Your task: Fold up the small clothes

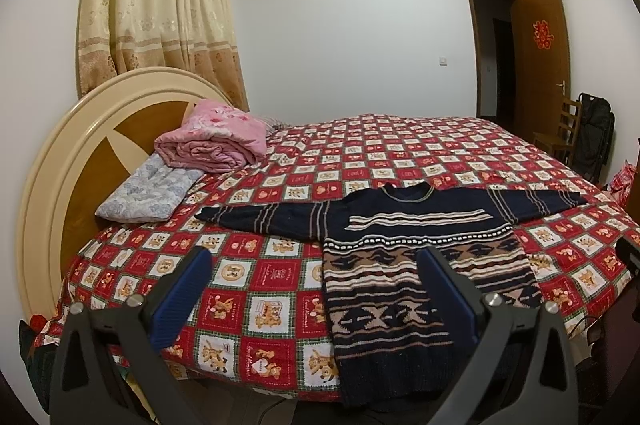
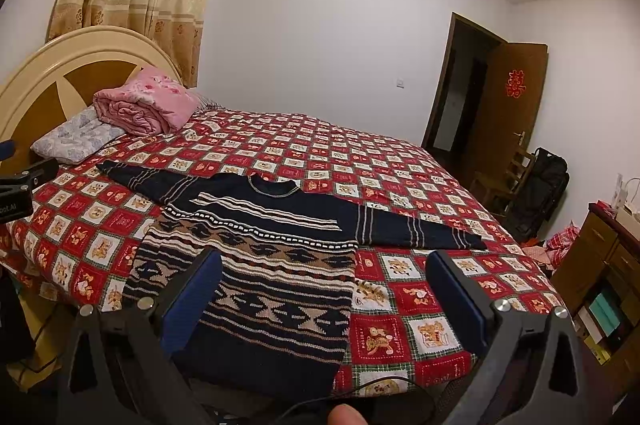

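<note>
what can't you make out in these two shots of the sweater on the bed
- Bottom hem of the dark patterned knit sweater: in the left wrist view it drops over the edge of the red checked bedspread; in the right wrist view the open right gripper crowds it.
- Red paper emblem on the brown wooden door: too small to read.
- Hallway beyond: dark.
</note>
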Demonstrator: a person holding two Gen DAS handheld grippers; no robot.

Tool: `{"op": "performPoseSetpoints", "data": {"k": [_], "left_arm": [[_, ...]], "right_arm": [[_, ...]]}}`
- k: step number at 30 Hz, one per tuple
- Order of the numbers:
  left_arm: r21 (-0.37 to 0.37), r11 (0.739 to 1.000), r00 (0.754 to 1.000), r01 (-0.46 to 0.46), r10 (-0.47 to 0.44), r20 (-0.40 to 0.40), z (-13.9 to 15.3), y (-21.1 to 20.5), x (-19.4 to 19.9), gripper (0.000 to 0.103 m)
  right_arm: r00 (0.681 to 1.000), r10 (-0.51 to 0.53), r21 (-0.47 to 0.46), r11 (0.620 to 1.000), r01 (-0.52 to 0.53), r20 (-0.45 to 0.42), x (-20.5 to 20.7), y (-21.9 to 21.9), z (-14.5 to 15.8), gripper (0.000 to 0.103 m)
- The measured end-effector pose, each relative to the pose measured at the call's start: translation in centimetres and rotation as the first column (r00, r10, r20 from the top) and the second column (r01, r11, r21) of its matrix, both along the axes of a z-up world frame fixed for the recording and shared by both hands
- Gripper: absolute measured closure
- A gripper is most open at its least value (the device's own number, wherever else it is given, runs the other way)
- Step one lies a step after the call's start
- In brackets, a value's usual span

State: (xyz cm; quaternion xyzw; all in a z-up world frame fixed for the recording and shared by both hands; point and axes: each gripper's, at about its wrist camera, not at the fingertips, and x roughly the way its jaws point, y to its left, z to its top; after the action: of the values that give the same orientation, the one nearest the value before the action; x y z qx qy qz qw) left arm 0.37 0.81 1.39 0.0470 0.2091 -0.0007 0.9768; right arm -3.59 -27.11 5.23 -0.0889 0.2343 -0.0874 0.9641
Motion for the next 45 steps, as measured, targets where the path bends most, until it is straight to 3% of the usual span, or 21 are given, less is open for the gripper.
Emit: {"op": "performPoseSetpoints", "data": {"k": [16,27,35,41,45], "left_arm": [[0.0,1.0,1.0,0.004,-0.004,-0.004,-0.2,0.5,0.0,0.0],[0.006,1.0,0.999,0.027,-0.027,-0.026,-2.0,0.0,1.8,0.0],[0.052,0.998,0.999,0.02,-0.018,-0.042,-4.5,-0.9,7.5,0.0],[0.081,0.996,0.997,0.022,-0.015,-0.082,-6.9,-2.3,12.9,0.0],[0.095,0.995,0.996,0.02,-0.012,-0.085,-8.0,-2.6,16.5,0.0]], "right_arm": [[1.0,0.015,0.011,1.0,-0.015,-0.015,0.2,0.0,-0.2,0.001],[0.999,0.042,0.055,0.998,-0.041,-0.027,0.9,-1.2,-1.0,0.001],[0.999,0.018,0.217,0.976,-0.009,-0.04,5.4,-7.7,-3.5,0.001],[0.997,-0.013,0.399,0.916,0.041,-0.073,10.4,-14.8,-6.0,0.001],[0.989,-0.093,0.449,0.883,0.136,-0.116,14.2,-20.3,-7.3,0.001]]}}
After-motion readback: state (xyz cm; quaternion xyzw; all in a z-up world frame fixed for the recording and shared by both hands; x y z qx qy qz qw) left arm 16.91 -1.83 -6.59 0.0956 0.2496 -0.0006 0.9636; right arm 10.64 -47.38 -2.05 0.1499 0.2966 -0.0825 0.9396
